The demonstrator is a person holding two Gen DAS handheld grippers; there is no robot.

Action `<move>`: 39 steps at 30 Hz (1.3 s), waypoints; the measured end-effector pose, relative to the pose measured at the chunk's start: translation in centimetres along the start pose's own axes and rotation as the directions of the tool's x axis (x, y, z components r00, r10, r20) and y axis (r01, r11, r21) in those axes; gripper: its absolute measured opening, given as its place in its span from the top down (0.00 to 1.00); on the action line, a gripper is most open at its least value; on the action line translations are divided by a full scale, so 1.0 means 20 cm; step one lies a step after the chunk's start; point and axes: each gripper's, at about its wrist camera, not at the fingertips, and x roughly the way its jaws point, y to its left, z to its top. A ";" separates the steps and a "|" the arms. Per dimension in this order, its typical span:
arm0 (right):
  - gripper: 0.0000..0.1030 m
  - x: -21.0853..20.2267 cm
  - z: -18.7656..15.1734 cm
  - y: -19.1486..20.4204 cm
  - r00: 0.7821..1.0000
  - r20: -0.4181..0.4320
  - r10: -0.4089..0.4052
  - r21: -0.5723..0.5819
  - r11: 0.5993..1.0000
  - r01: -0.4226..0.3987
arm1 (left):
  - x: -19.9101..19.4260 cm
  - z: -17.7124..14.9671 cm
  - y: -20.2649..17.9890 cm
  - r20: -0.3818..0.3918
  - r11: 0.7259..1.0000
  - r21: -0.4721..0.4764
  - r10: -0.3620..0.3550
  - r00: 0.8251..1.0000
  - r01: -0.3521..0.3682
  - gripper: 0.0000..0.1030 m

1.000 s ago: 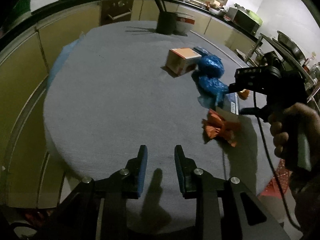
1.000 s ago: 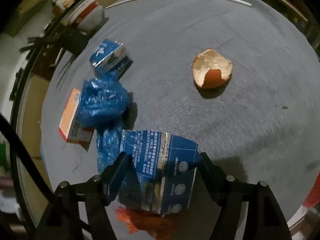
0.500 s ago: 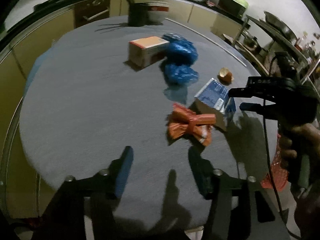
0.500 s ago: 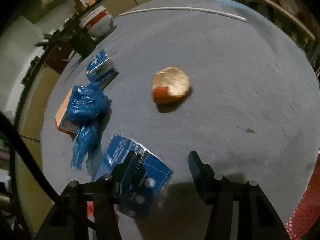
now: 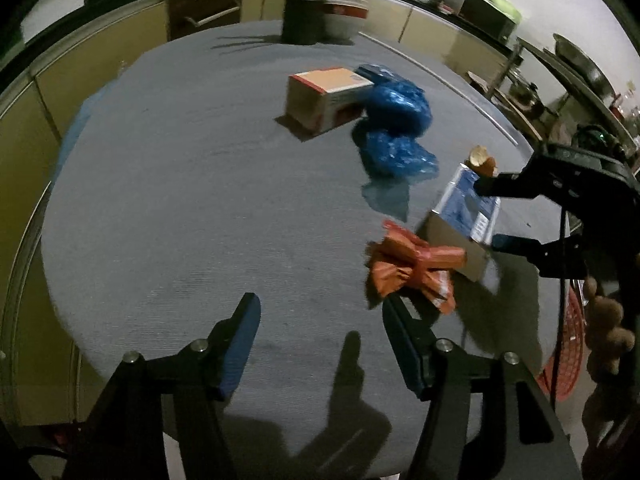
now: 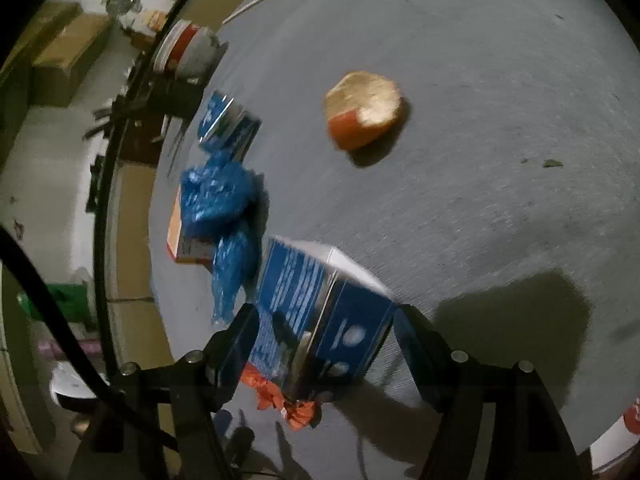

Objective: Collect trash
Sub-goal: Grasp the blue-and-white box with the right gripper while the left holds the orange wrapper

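Wrapper [image 5: 412, 270] beside carton [image 5: 464, 220] on table [image 5: 200, 200]

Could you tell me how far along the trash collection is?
Nothing looks collected. The right gripper is opening its fingers around the blue carton; the left gripper is opening on nothing. Orange wrapper, blue bags, orange box, second carton and peel lie on the table.

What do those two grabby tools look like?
Both are black. The left tongs have two flat fingers with blue pads and small silver bolts. The right tongs look the same, and a thin black cable hangs from them. A bare hand holds their handle, no sleeve showing.
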 end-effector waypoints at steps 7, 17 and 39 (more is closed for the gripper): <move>0.26 0.06 -0.01 0.07 0.998 0.023 -0.054 0.004 0.999 0.054 | -0.01 -0.02 0.04 0.012 1.000 0.009 -0.012 1.000 0.012 0.37; 0.16 0.19 -0.06 0.30 0.974 0.062 -0.218 -0.107 0.969 0.223 | -0.02 -0.06 0.09 0.016 1.000 0.004 -0.015 1.000 0.015 0.37; 0.53 0.07 -0.17 0.24 0.960 0.193 -0.203 -0.343 0.902 0.260 | 0.00 0.00 -0.11 0.004 0.996 0.076 -0.052 0.999 0.052 0.37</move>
